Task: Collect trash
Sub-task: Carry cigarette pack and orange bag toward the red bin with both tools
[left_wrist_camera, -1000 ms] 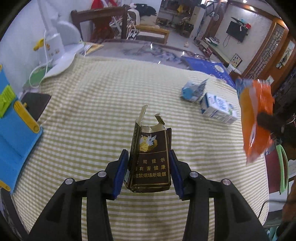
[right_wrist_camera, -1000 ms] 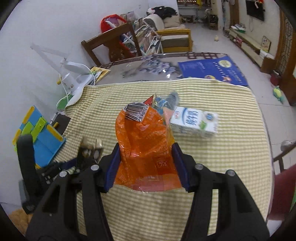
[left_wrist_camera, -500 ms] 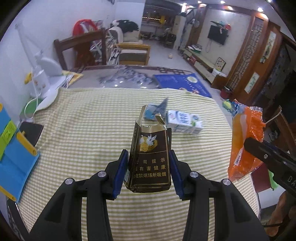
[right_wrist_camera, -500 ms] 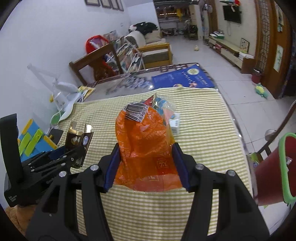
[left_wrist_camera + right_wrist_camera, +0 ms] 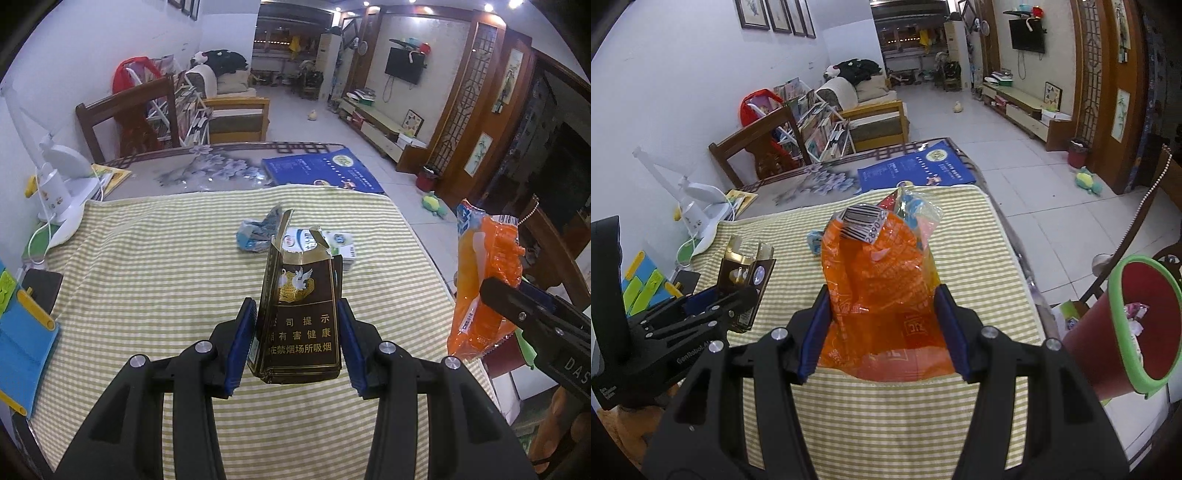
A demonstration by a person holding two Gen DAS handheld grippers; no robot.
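Observation:
My left gripper (image 5: 297, 341) is shut on a torn dark brown cigarette pack (image 5: 301, 317) with gold print, held upright above the checked tablecloth (image 5: 155, 280). My right gripper (image 5: 884, 332) is shut on a crumpled orange plastic wrapper (image 5: 879, 291) with a barcode label at its top. The wrapper (image 5: 484, 277) and the right gripper's finger show at the right of the left wrist view. The pack (image 5: 748, 280) appears at the left of the right wrist view. A crumpled blue wrapper (image 5: 258, 234) and a white milk carton (image 5: 341, 245) lie on the cloth behind the pack.
A red bin with a green rim (image 5: 1137, 325) stands off the table's right edge, with some trash inside. A white desk lamp (image 5: 62, 177) sits at the far left corner, and blue and yellow plastic items (image 5: 22, 332) at the left edge. A wooden chair (image 5: 129, 122) stands beyond the table.
Both grippers have lifted and pulled back from the table with their loads still held. The view has tilted up and the red bin has come into sight on the right.

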